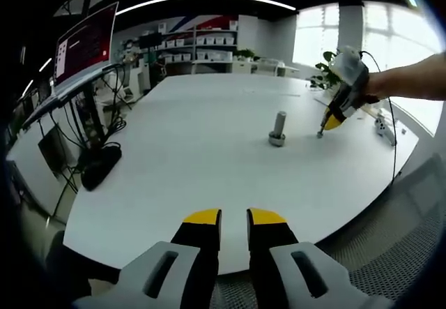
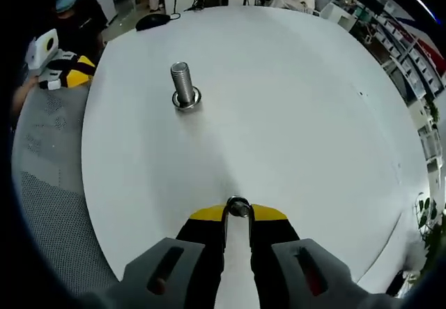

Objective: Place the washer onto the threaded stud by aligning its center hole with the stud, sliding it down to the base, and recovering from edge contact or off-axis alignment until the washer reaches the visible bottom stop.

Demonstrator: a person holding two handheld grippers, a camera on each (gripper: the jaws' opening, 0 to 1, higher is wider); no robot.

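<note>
White, matte counter [image 2: 293,114] spans both views; the ribbed steel stud [image 2: 182,84] stands upper left in the right gripper view. Right tongs [image 2: 238,213] pinch the shiny ring washer [image 2: 238,206] at bottom centre. Left tongs [image 1: 233,218] sit narrow, empty. Judged: carry phase; next, centre hole over stud

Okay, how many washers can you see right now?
2. One washer is pinched in the right hand-held gripper; another ring sits around the base of the bolt standing on the table.
</note>
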